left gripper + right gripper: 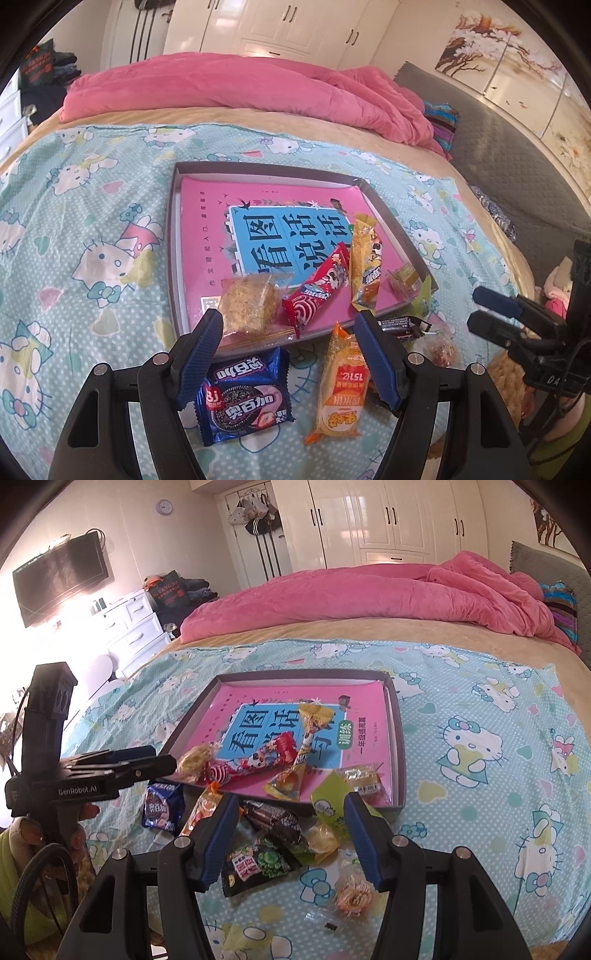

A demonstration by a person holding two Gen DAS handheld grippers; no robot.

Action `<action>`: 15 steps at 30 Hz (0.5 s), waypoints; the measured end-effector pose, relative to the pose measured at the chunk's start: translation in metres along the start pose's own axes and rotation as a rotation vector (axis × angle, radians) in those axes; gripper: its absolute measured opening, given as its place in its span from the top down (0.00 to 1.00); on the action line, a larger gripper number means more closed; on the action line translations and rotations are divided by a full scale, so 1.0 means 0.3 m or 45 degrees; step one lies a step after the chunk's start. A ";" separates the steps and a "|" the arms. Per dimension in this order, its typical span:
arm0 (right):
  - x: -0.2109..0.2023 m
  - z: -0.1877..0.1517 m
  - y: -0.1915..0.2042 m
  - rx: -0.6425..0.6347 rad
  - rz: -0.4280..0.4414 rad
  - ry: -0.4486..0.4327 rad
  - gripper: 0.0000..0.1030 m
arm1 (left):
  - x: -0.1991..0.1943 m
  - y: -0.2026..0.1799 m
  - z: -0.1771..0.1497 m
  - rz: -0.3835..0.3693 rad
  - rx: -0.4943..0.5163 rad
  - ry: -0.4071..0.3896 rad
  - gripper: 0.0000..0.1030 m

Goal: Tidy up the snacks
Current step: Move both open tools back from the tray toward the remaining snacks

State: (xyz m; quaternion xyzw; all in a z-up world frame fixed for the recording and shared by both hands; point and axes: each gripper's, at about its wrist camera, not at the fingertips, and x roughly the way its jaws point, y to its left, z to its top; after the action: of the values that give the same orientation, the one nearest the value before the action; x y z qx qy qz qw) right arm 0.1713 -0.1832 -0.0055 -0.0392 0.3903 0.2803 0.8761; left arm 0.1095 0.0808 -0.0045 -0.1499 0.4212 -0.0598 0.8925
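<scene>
Both tongs — left tongs [290, 350] and right tongs [290, 834] — hung open and empty over loose snack packets near the shallow grey cardboard tray [395, 716].

Glossy foil snack wrappers [317, 291]; matt cardboard tray [400, 230]; soft printed cotton sheet [92, 229]; plush pink quilt [229, 81].

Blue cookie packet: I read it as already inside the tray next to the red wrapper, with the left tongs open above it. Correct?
Not quite. The blue cookie packet lies outside the tray, on the bedsheet in front of its near edge; the left wrist view shows this. The red wrapper is in the tray, and the left tongs are open above the packet.
</scene>
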 end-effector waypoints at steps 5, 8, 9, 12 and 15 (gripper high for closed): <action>-0.001 -0.022 0.006 -0.002 0.005 0.020 0.43 | -0.017 -0.007 -0.004 -0.022 -0.001 -0.014 0.27; 0.001 -0.035 0.015 0.003 0.018 0.032 0.43 | -0.017 -0.009 -0.007 -0.027 -0.005 -0.008 0.27; 0.003 -0.040 0.019 0.006 0.025 0.038 0.43 | -0.019 -0.010 -0.008 -0.029 -0.005 -0.008 0.27; 0.011 -0.055 0.035 -0.003 0.038 0.061 0.43 | -0.024 -0.014 -0.011 -0.028 -0.002 -0.011 0.27; 0.019 -0.068 0.049 -0.009 0.048 0.080 0.43 | -0.024 -0.018 -0.016 -0.031 0.002 -0.006 0.27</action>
State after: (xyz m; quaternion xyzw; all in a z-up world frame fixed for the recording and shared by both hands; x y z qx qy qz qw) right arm 0.1530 -0.1741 -0.0215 -0.0438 0.4173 0.2969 0.8578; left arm 0.1013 0.0762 -0.0004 -0.1545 0.4172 -0.0706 0.8928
